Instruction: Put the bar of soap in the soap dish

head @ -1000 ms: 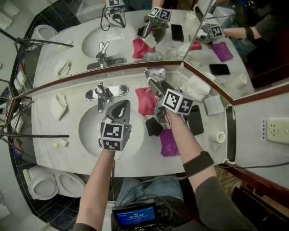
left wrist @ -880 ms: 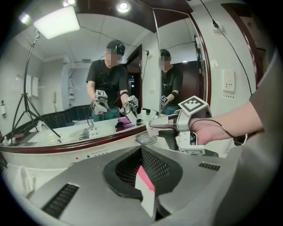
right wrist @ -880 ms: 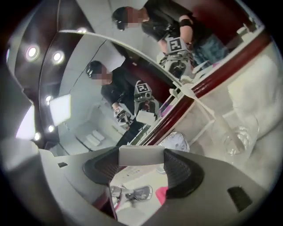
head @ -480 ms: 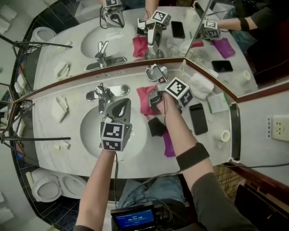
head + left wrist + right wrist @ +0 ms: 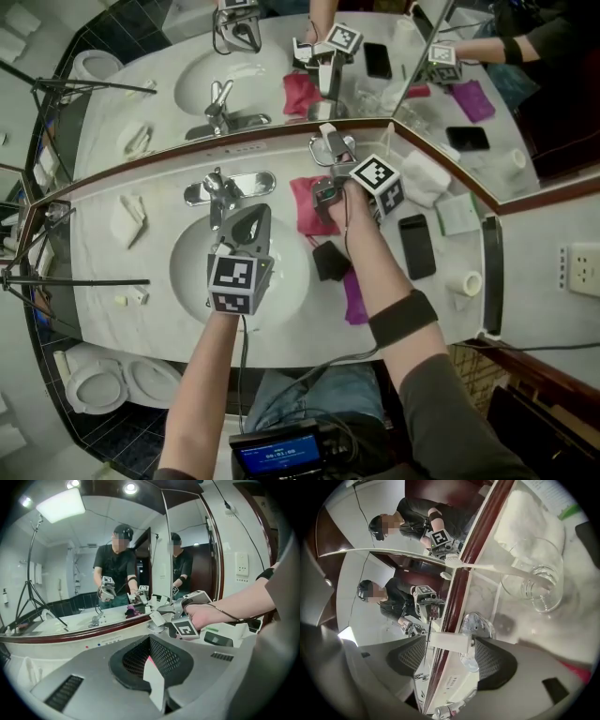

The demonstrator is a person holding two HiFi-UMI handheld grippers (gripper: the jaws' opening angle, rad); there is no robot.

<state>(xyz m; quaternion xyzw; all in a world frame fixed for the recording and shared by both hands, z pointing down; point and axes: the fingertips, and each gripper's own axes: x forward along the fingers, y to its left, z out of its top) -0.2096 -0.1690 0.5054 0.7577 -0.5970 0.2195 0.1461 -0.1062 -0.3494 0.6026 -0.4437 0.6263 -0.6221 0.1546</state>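
Observation:
The white bar of soap (image 5: 447, 641) spans the gap between my right gripper's jaws, and its ends touch both pads. Those jaws are opening. The shiny round soap dish (image 5: 480, 623) sits just behind the bar, against the base of the mirror. Whether the bar rests on it I cannot tell. In the head view my right gripper (image 5: 328, 155) reaches to the dish (image 5: 343, 148) at the back of the counter. My left gripper (image 5: 246, 223) hangs shut and empty over the sink basin (image 5: 187, 272).
A faucet (image 5: 220, 192) stands behind the basin. A pink cloth (image 5: 307, 204), a small black object (image 5: 330, 261), a purple cloth (image 5: 354, 298) and a phone (image 5: 416, 246) lie near my right arm. A glass (image 5: 539, 585) holding a toothbrush and a folded white towel (image 5: 427, 178) stand right of the dish.
My right gripper has moved back toward the mirror with the soap bar, rolled over, and now sits at the dish. The left gripper has stayed still over the basin.

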